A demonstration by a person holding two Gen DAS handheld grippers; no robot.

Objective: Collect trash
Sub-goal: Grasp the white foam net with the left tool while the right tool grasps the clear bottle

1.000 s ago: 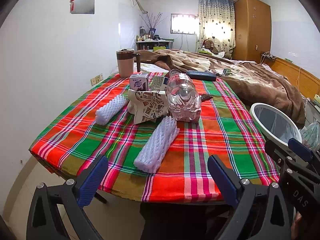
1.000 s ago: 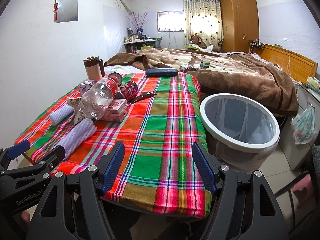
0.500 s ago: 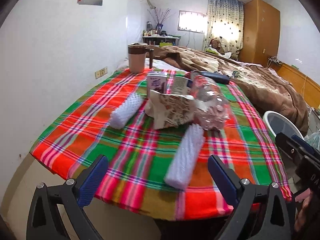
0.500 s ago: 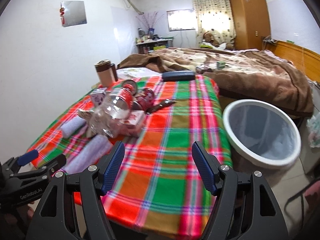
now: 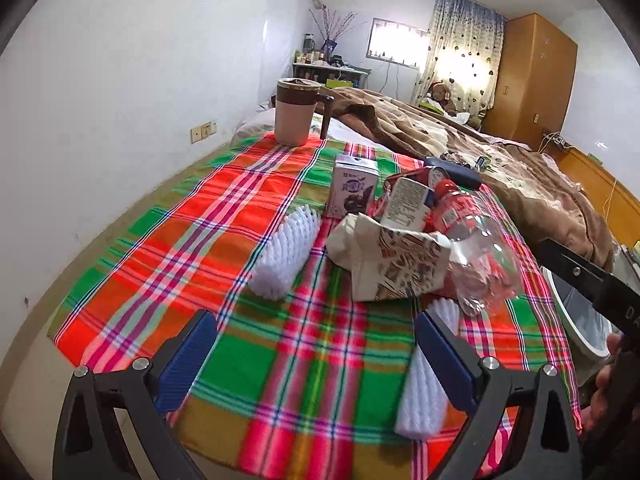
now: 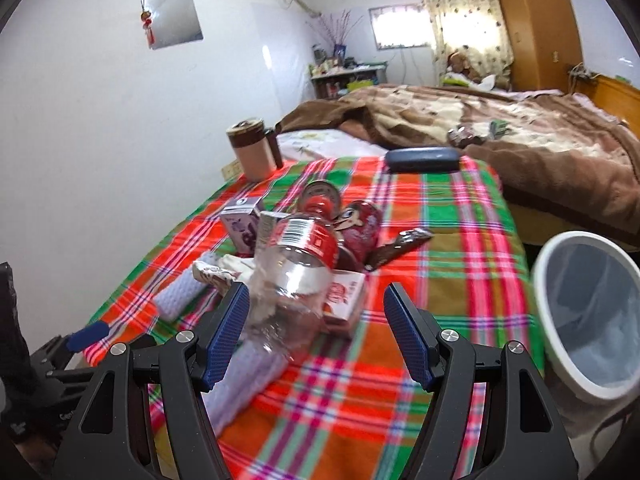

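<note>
A heap of trash lies on the plaid tablecloth (image 5: 168, 256): a clear plastic bottle (image 6: 296, 276) with a red label, a crumpled printed paper bag (image 5: 396, 268), a purple drink carton (image 5: 354, 190), red cans (image 6: 360, 228) and a dark wrapper (image 6: 396, 246). Two white foam nets lie near the front: one (image 5: 286, 256) left of the bag, the other (image 5: 426, 392) under my left gripper's right finger. My left gripper (image 5: 316, 360) is open over the front of the cloth. My right gripper (image 6: 318, 336) is open, with the bottle's base just inside its left finger.
A white-rimmed bin (image 6: 592, 320) with a liner stands at the table's right side. A brown-lidded mug (image 5: 294, 114) and a dark case (image 6: 424, 159) sit at the far end. A bed with a brown blanket (image 6: 520, 128) lies beyond.
Both grippers have moved forward over the table toward the trash heap, which now looks larger. The right gripper has come up to the bottle's base. Both stay open.
</note>
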